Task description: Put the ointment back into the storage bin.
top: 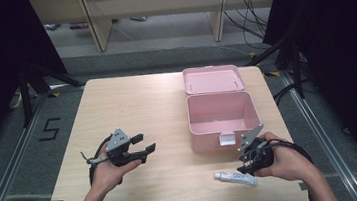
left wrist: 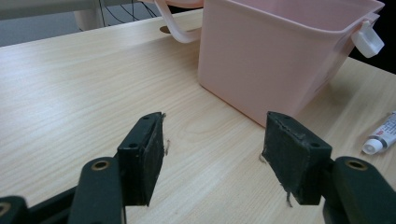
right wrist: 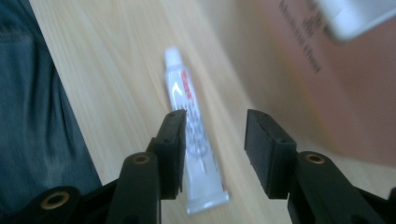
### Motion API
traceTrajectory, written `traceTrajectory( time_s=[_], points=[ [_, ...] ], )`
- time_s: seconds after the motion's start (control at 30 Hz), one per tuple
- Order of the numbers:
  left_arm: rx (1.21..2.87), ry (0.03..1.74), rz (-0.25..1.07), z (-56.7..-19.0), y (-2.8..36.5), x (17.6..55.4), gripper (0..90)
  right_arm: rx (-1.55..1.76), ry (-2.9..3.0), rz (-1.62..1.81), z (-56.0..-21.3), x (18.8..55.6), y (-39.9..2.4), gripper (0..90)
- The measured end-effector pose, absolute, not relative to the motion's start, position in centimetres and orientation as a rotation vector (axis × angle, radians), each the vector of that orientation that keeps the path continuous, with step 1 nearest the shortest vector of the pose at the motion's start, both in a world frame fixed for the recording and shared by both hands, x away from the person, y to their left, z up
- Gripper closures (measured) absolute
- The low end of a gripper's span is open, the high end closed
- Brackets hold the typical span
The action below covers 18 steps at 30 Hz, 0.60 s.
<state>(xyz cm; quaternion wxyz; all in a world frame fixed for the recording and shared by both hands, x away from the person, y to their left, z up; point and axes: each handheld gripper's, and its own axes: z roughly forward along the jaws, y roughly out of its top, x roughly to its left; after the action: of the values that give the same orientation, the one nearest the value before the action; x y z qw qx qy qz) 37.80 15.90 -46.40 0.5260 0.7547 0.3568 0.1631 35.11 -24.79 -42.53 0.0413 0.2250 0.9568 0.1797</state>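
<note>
From above, a pink box (top: 223, 120) stands open on the table (top: 137, 105), lid back, with a small white tube (top: 235, 177) lying just in front of it near the table's front edge. The right gripper view alone shows the tube's white cap and red print. The right gripper (right wrist: 215, 135) hangs tilted over the tube, jaws spread and empty. The left gripper (left wrist: 212, 154), held low and well left of the box, is likewise spread, pointing toward it.
</note>
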Motion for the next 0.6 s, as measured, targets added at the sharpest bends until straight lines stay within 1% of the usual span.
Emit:
traceTrajectory(
  time_s=[0.2,0.37,0.6],
  points=[
    [1.816,0.848,0.383,-46.7,15.6,37.9,37.4,0.613,3.063,0.372,-43.3,35.3,-23.8,59.0],
    [1.815,0.846,0.378,-46.8,15.5,37.9,37.3,0.584,3.089,0.206,-44.4,35.5,-22.9,56.5],
    [1.834,0.832,0.376,-46.9,15.1,37.9,37.1,0.5,3.118,0.113,-45.2,36.0,-22.4,56.8]
  ],
)
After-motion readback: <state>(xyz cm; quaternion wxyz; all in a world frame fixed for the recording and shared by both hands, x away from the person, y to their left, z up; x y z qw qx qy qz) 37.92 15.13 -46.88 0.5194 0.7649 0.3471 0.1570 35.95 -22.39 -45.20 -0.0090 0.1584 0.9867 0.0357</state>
